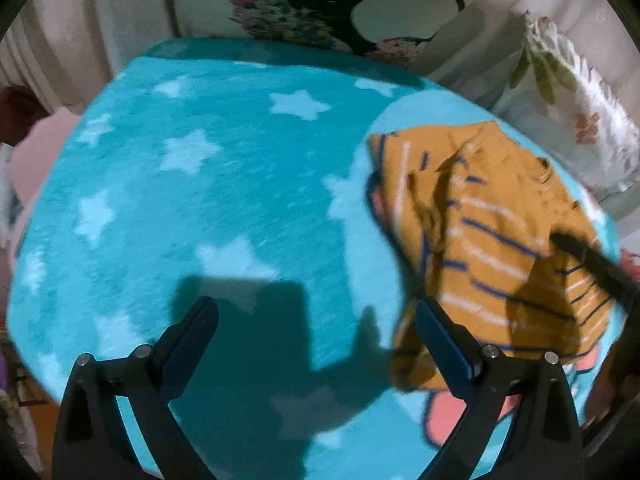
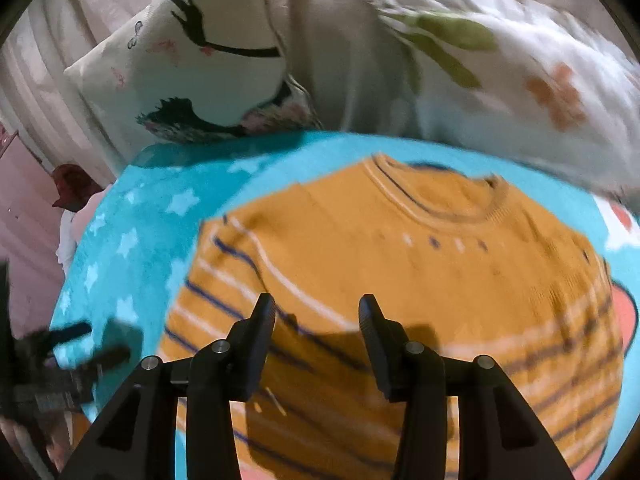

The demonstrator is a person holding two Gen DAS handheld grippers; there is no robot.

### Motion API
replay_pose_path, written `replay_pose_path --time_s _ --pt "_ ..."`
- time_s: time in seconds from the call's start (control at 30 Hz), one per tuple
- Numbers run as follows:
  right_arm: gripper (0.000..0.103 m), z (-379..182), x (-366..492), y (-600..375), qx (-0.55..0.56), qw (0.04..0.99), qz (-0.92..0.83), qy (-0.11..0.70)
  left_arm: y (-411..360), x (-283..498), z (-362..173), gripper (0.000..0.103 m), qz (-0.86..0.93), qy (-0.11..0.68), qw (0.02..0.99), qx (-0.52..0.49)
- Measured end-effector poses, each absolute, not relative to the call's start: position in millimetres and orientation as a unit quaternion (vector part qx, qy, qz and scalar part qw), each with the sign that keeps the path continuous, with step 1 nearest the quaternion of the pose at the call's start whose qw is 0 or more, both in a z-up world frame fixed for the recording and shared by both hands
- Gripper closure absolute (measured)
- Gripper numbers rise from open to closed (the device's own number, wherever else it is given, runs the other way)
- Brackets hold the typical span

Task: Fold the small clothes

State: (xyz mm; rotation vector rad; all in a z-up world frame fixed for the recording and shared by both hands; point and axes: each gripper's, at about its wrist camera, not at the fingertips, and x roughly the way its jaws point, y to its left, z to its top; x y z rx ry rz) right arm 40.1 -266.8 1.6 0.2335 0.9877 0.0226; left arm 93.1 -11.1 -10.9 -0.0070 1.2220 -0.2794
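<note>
A small mustard-orange sweater [image 1: 492, 232] with blue and white stripes lies folded on a turquoise star blanket [image 1: 208, 200], at the right of the left wrist view. My left gripper [image 1: 316, 316] is open and empty above the blanket, left of the sweater. In the right wrist view the sweater [image 2: 420, 256] fills the middle, its collar at the far side. My right gripper [image 2: 316, 312] is open and empty just above the sweater's striped near part. A dark finger of the right gripper [image 1: 592, 260] shows over the sweater in the left wrist view, and the left gripper [image 2: 86, 340] shows blurred at the left edge.
The blanket [image 2: 120, 240] covers a rounded surface. A white cushion with black eyelash print [image 2: 192, 64] and a white floral pillow [image 2: 520, 72] lean behind it. A pink shape [image 1: 452, 412] is printed on the blanket near the sweater.
</note>
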Motion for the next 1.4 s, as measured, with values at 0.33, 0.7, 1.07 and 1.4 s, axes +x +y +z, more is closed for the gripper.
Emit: replay_pose_path --time_s 0.33,0.7,1.07,1.4 --pt "0.051 -9.4 -21.6 -218.8 0.06 0.882 0.076 0.462 -47.8 151.5 -38.6 0.005 -0.225 0.616 0.752 -0.061" --pt "0.044 -39.9 -38.0 -133.5 -0.092 0.872 0.132 0.461 -81.1 186.1 -41.7 0.005 -0.254 0.61 0.75 -0.034" --pt "0.04 -62.2 -31.7 -95.2 -0.219 0.878 0.092 0.416 -108.7 195.5 -47.9 0.005 -0.263 0.607 0.749 0.022" --pt "0.038 -60.8 -6.0 -88.0 -0.214 0.885 0.081 0.406 -116.6 201.4 -50.6 0.005 -0.285 0.599 0.748 0.026"
